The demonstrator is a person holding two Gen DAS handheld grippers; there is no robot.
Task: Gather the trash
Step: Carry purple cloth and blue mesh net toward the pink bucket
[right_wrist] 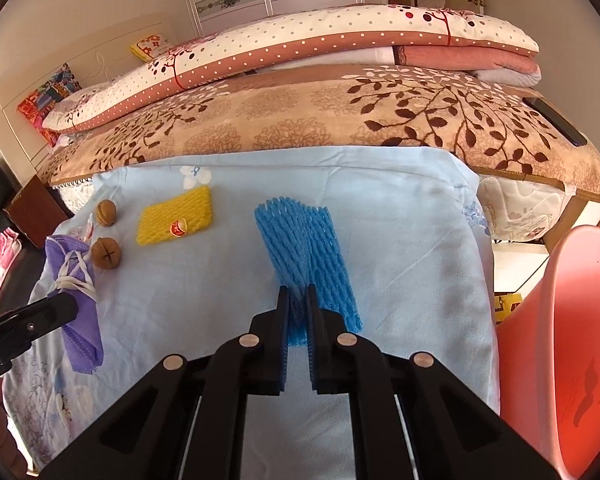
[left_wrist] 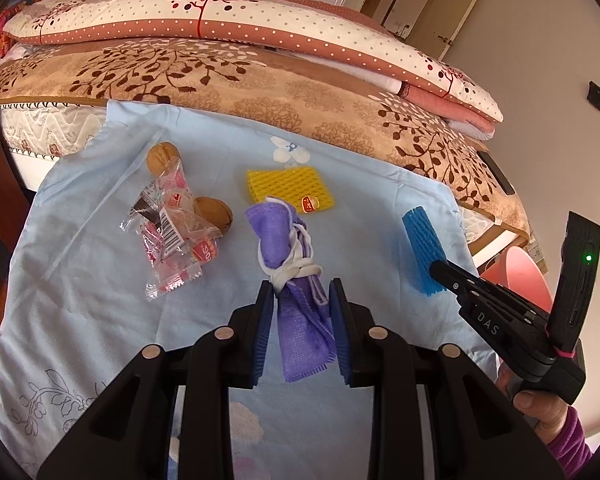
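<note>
My left gripper (left_wrist: 300,286) is shut on a rolled purple face mask (left_wrist: 276,236) tied with its white ear loops; the mask's lower end sits between the blue pads. From the right wrist the mask (right_wrist: 72,256) hangs at the left gripper's tip (right_wrist: 72,304). My right gripper (right_wrist: 298,292) is shut on the near end of a blue foam fruit net (right_wrist: 300,240), pinching it narrow. The left wrist view has that net (left_wrist: 420,248) at the right gripper's tip (left_wrist: 436,270). A yellow foam net (left_wrist: 288,188), clear candy wrappers (left_wrist: 168,232) and two walnuts (left_wrist: 162,156) (left_wrist: 216,210) lie on the light blue cloth (left_wrist: 100,320).
A pink plastic bin (right_wrist: 560,340) stands at the right, beside the cloth's edge. Behind the cloth is a bed with a brown leaf-pattern blanket (right_wrist: 300,120) and folded quilts. A dark phone (right_wrist: 556,120) lies on the blanket's right corner. A hand in a purple sleeve (left_wrist: 556,420) holds the right gripper.
</note>
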